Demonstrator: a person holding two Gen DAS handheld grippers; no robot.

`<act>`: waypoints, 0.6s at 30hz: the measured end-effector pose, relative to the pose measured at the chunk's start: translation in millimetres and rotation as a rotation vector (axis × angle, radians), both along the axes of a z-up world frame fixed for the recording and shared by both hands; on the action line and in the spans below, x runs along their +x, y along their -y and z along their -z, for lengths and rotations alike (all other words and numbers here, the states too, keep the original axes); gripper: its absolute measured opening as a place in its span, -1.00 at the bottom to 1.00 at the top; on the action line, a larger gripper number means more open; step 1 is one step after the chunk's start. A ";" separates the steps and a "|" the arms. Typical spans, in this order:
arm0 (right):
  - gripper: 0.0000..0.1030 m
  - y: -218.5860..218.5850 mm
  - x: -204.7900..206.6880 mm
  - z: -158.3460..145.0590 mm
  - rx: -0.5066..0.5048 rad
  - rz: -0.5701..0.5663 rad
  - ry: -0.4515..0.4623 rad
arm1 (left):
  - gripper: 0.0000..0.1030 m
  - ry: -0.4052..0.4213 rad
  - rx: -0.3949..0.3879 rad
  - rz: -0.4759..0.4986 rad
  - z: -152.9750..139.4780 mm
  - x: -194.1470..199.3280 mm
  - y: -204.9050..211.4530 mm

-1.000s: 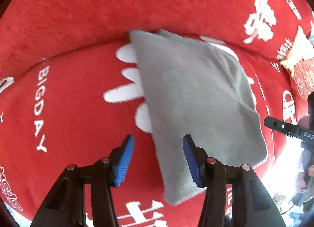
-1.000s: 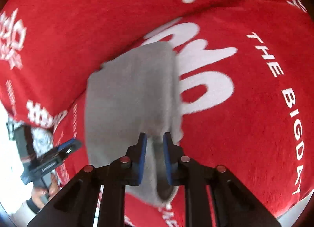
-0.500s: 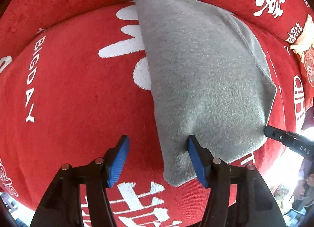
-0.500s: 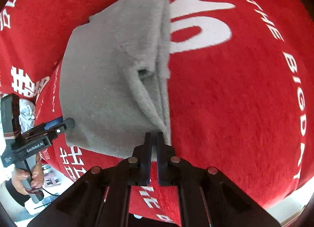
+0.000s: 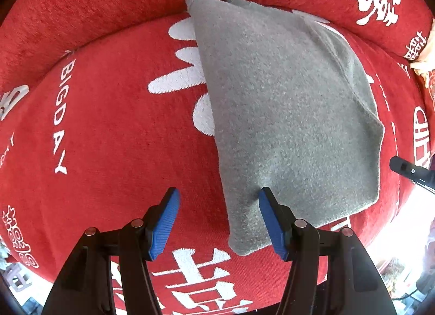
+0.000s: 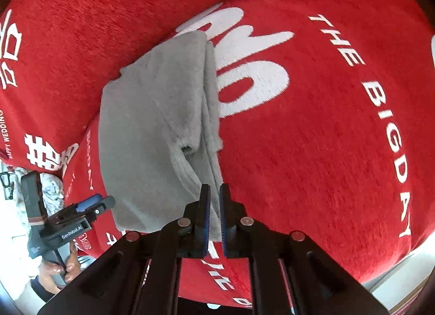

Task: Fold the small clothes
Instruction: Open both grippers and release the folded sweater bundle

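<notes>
Left gripper point(image 5: 218, 224): lower centre of the left wrist view, fingers about half spread and holding nothing; its jaws have just been opening. The right-hand blue finger point(image 5: 267, 219) touches the top of the cloth near its edge, the left-hand one stands over bare red fabric, so the near-left edge lies between them ungripped.
Right gripper point(image 6: 214, 215): bottom centre of the right wrist view, fingers drawn almost together on the near end of the cloth's doubled edge; a thin strip of grey shows in the gap, so I judge it pinched.
Grey cloth point(image 5: 285, 113): a small fleecy piece, already doubled over, lying flat on the red cover, running from the fingers up to the upper middle of the frame. In the right wrist view a rolled fold point(image 6: 209, 113) runs along its right side, with a small pucker partway down.
Red cover point(image 5: 108, 130): plush cushion or sofa surface with white lettering; soft underneath, so it gives under pressure.
Handling, as a judgement: light, limp, napped and not slippery; nothing fragile. It will sag and unfold if lifted by one point.
Where to hold: the two near corners, catching all layers at once, one gripper each, and keeping the edge taut between them.
Risk: pinching only the top layer, or snagging the cover's pile with it.
</notes>
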State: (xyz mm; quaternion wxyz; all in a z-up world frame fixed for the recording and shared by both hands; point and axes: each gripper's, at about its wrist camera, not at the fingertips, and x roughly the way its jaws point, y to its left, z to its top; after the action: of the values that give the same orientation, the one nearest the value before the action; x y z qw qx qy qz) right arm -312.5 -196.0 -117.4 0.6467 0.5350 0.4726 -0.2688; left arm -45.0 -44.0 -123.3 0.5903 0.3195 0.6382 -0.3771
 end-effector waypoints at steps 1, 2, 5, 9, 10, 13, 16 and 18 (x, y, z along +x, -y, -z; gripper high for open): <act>-0.85 0.4 1.6 1.5 0.008 0.003 0.004 | 0.20 0.002 0.001 -0.002 -0.5 0.4 0.5; -0.85 0.7 3.0 2.9 0.017 0.008 0.007 | 0.20 0.004 0.003 -0.006 -1.2 1.0 1.1; -0.85 0.6 4.2 5.3 0.028 0.016 0.012 | 0.21 0.003 0.011 -0.011 0.2 3.6 -2.0; -0.85 1.7 3.3 6.2 0.036 0.023 0.014 | 0.21 0.007 0.011 -0.020 0.3 7.5 -1.3; -0.85 2.2 2.6 6.5 0.039 0.027 0.015 | 0.21 0.008 0.012 -0.024 0.1 9.4 -1.3; -0.84 6.0 0.6 6.8 0.034 0.042 0.008 | 0.22 -0.022 0.014 -0.060 0.7 16.6 0.0; -0.78 11.4 -2.9 7.1 0.037 0.066 0.016 | 0.92 -0.042 -0.009 -0.112 -0.7 26.7 0.2; -0.57 13.7 -3.9 8.0 0.042 0.074 0.018 | 0.97 -0.010 -0.054 -0.142 -7.7 31.9 0.5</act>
State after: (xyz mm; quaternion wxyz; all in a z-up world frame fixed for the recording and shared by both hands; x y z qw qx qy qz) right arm -316.4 -209.6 -125.4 0.6292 0.5680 0.4520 -0.2777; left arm -13.1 -44.5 -115.6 0.6207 0.2554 0.6517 -0.3531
